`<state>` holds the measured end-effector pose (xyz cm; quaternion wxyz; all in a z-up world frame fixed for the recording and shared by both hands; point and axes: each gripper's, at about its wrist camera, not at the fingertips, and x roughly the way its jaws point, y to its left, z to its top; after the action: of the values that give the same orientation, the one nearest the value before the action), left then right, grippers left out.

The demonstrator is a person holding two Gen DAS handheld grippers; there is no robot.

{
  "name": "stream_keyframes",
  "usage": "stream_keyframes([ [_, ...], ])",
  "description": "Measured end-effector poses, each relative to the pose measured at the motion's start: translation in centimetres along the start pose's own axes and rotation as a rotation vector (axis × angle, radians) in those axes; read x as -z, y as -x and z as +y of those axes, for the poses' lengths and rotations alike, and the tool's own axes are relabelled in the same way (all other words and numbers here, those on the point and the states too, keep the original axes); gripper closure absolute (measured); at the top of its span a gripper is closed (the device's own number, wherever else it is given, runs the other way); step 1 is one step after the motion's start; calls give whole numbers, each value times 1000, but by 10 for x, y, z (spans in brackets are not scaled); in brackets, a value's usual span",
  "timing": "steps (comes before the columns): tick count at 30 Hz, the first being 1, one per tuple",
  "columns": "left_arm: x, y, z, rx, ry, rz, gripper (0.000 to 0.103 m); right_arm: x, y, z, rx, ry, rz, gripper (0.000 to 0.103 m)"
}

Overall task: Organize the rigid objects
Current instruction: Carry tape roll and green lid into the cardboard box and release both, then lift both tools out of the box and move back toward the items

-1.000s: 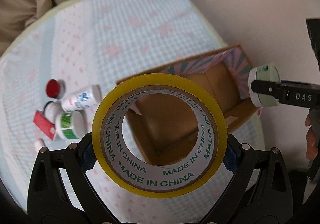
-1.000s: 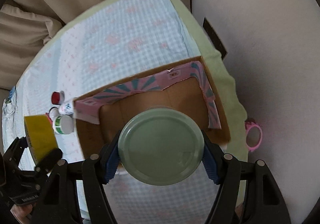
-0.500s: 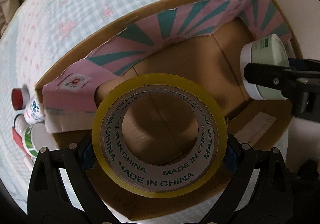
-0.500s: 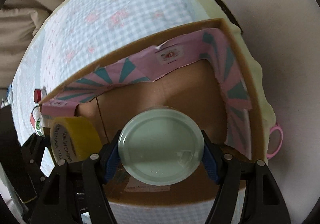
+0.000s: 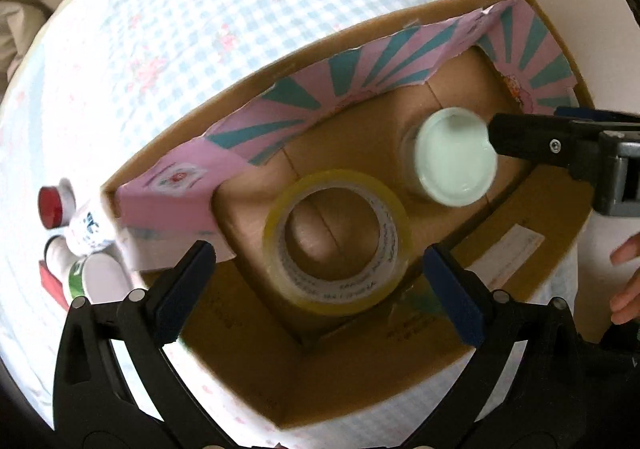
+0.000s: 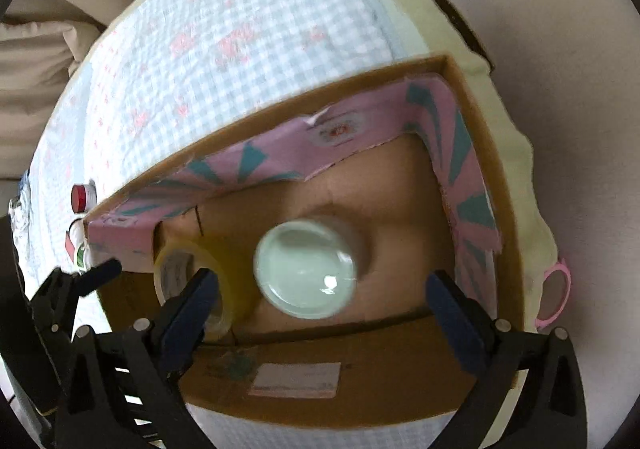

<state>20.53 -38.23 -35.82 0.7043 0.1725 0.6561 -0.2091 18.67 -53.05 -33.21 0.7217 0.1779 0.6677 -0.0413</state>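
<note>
A yellow tape roll (image 5: pixel 337 241) lies inside the cardboard box (image 5: pixel 248 353), below my open left gripper (image 5: pixel 320 289). The roll also shows at the left of the box in the right wrist view (image 6: pixel 188 281). A jar with a pale green lid (image 6: pixel 306 269) sits in the box below my open right gripper (image 6: pixel 320 313). In the left wrist view the jar (image 5: pixel 454 157) is to the right of the tape, with one right gripper finger (image 5: pixel 532 141) beside it. The box has pink and teal paper along its inner walls (image 6: pixel 280 157).
The box stands on a checked blue-and-white cloth (image 5: pixel 180 17). Small bottles and jars with red and white caps (image 5: pixel 72 225) lie left of the box. A pink ring object (image 6: pixel 554 297) lies to its right. A hand (image 5: pixel 624 281) shows at the right edge.
Both grippers have opened and let go. The tape roll and the green-lidded jar have dropped from between the fingers into the box.
</note>
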Motion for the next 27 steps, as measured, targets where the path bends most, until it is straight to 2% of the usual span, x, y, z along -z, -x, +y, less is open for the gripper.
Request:
stream_keyframes([
  [9, 14, 41, 15, 13, 35, -62, 0, 15, 23, -6, -3, -39, -44, 0],
  [12, 23, 56, 26, -7, 46, -74, 0, 21, 38, 1, 51, -2, -58, 0],
  [15, 24, 77, 28, 15, 91, -106, 0, 29, 53, 12, 83, 31, -63, 0],
  [20, 53, 123, 35, -2, 127, -173, 0, 48, 91, 25, 86, 39, -121, 0],
  [24, 84, 158, 50, -12, 169, -227, 0, 67, 136, 39, 74, 24, -219, 0],
  [27, 106, 179, 63, -20, 208, -258, 0, 75, 153, 59, 75, 44, -261, 0],
])
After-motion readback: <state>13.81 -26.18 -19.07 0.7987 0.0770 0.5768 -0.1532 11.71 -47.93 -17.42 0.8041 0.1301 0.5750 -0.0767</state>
